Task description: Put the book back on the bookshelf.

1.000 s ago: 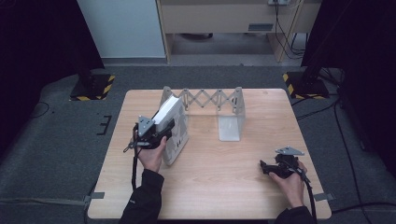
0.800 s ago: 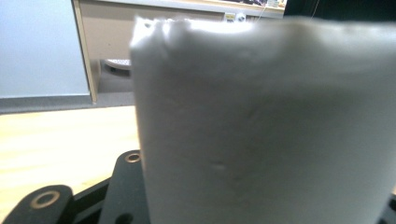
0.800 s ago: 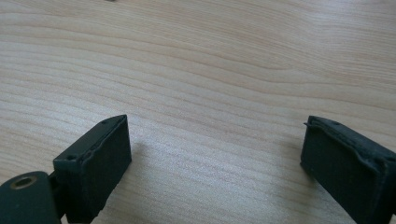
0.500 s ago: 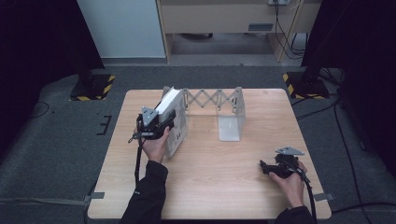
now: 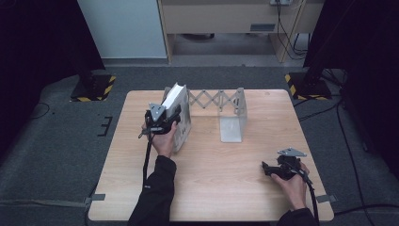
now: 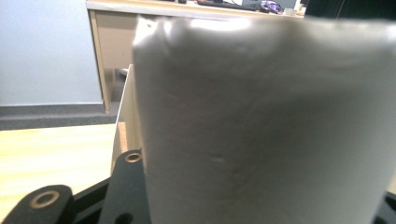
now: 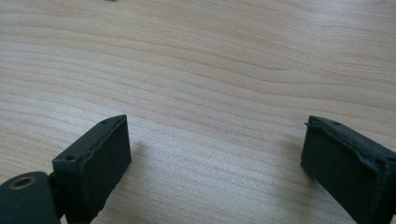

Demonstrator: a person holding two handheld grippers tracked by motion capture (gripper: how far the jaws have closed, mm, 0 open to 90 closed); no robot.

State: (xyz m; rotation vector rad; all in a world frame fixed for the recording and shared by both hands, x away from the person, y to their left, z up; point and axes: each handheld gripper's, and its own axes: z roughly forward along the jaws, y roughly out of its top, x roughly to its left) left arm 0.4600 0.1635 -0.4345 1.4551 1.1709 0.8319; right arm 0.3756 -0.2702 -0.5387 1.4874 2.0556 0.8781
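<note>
While the right gripper (image 5: pixel 266 169) rested with jaws apart on the pale wooden table (image 5: pixel 211 188), the left gripper (image 5: pixel 170 114), clamped on the thick white book (image 5: pixel 178 101), had carried it nearer the grey metal expanding book rack (image 5: pixel 233 115), now against its left end plate, suggesting shelving was close.

High view: table (image 5: pixel 211 188) evenly lit from above, surroundings near black, slightly soft, low res. Left gripper view: book (image 6: pixel 266 130) too close, fully blurred, glare along its top edge. Right gripper view: sharp wood grain, soft shadows under jaws.
</note>
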